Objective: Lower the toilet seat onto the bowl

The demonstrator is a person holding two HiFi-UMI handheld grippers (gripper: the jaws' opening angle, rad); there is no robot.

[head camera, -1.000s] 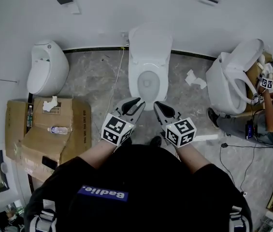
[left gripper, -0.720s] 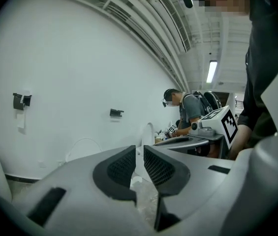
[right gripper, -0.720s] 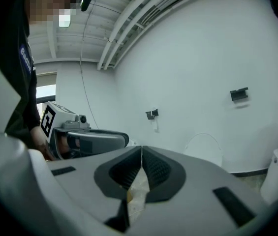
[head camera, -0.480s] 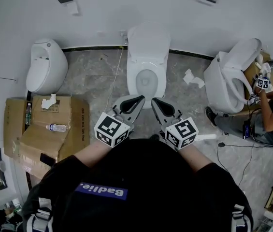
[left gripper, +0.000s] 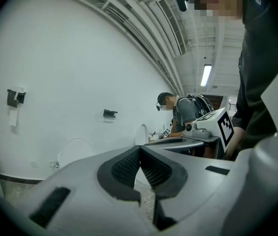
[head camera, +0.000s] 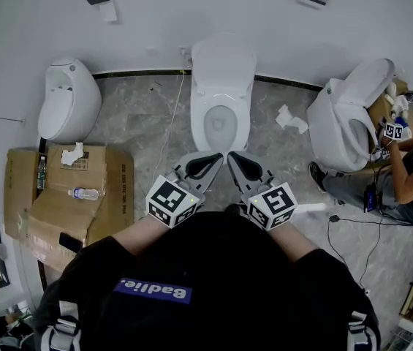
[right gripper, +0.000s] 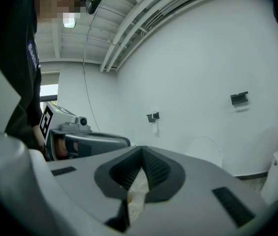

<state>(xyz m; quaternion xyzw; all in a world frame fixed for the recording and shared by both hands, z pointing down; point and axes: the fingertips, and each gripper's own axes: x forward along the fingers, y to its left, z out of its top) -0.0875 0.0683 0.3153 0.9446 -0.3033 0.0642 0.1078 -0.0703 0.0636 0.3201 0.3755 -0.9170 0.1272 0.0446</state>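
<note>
The left hand-held gripper [head camera: 217, 158] has brought its jaws together since a second ago, when they stood apart, and both tools now sit a little closer to one another.

In the head view the right hand-held gripper [head camera: 230, 158] is level with it. Both are held low in front of the person's body, tips nearly meeting, short of the bowl [head camera: 244, 129] of the middle toilet. The toilet seat [head camera: 224, 61] appears to stand raised with the lid at the back, against the wall; the two cannot be told apart from here. A cardboard box [head camera: 67, 196] lies on the floor to the left.

In the left gripper view the ribbed pads are pressed together on nothing [left gripper: 139, 149], and the toilet seat [left gripper: 77, 154] shows as an upright arch well beyond them.

In the right gripper view the jaws are likewise pressed together and empty [right gripper: 141, 150], with the same arch [right gripper: 205, 154] far off.

The seat is probably stiff, light, smooth plastic on a rear hinge. The free top edge looks like the place to pinch, and it may slip or drop hard if released early.
</note>
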